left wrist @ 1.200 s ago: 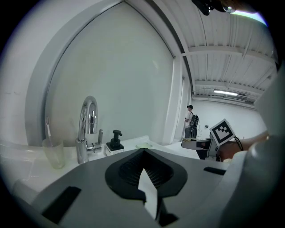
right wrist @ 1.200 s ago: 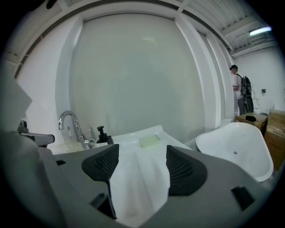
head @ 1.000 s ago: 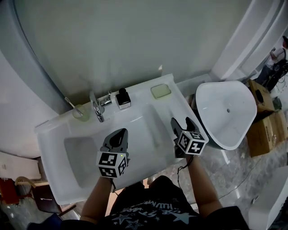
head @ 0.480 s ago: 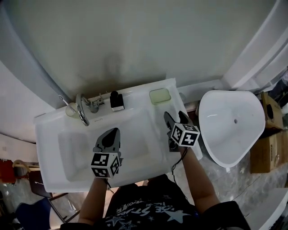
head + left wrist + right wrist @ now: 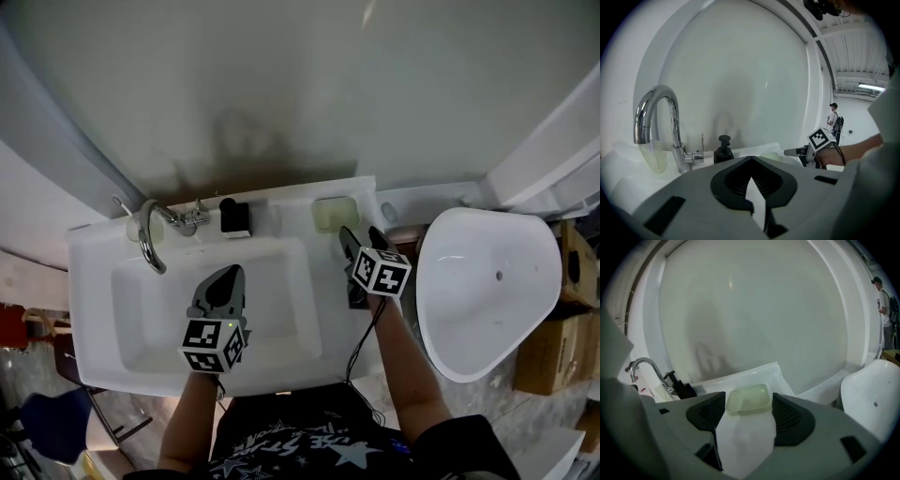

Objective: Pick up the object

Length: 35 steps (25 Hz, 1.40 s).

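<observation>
A pale green soap dish (image 5: 334, 214) rests on the back right ledge of the white sink (image 5: 94, 309). My right gripper (image 5: 361, 234) is just short of it and slightly to its right, jaws open. In the right gripper view the soap dish (image 5: 749, 401) lies straight ahead, framed by the spread jaws of the right gripper (image 5: 748, 395) without touching them. My left gripper (image 5: 228, 275) hovers over the basin with its tips together and nothing held. The left gripper (image 5: 751, 161) points toward the back ledge.
A chrome faucet (image 5: 147, 236), a black pump dispenser (image 5: 234, 217) and a cup (image 5: 131, 230) line the sink's back ledge. A white ceramic fixture (image 5: 487, 291) stands right of the sink, with cardboard boxes (image 5: 562, 347) beyond. A person (image 5: 833, 119) stands far off.
Both grippers have moved forward over the sink, and the right one has closed in on the soap dish. The head camera has shifted, so the sink sits more squarely below.
</observation>
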Each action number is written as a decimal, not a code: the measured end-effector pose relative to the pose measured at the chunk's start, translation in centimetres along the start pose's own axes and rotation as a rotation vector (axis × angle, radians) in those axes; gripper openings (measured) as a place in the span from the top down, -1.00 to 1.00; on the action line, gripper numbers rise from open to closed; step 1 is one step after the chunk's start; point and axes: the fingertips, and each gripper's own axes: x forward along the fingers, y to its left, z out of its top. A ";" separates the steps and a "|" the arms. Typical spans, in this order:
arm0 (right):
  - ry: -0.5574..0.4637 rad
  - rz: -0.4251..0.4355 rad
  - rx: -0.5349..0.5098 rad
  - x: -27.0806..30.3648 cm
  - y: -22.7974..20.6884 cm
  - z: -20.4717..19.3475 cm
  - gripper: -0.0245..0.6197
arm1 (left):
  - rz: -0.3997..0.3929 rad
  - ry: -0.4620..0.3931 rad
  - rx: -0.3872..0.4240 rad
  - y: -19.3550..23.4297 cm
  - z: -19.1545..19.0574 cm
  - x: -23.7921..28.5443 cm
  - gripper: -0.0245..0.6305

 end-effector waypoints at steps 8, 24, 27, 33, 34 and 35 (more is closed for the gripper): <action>0.101 -0.009 0.029 4.5 -2.3 -0.5 0.05 | 0.010 0.045 -0.027 0.3 -0.5 2.5 0.88; 0.297 -0.242 0.000 7.9 -4.0 -2.6 0.37 | -0.006 0.098 -0.049 1.1 -2.3 4.7 0.88; 0.294 -0.281 -0.008 7.8 -4.4 -2.5 0.50 | -0.013 0.100 -0.052 1.0 -2.4 4.9 0.88; 0.255 -0.309 0.009 7.5 -4.9 -2.3 0.61 | -0.023 0.100 -0.055 0.9 -2.5 5.2 0.88; 0.251 -0.315 0.013 7.4 -5.1 -2.3 0.67 | -0.025 0.100 -0.056 0.9 -2.5 5.2 0.88; 0.249 -0.321 0.013 7.3 -5.2 -2.3 0.75 | -0.027 0.100 -0.057 0.9 -2.5 5.2 0.88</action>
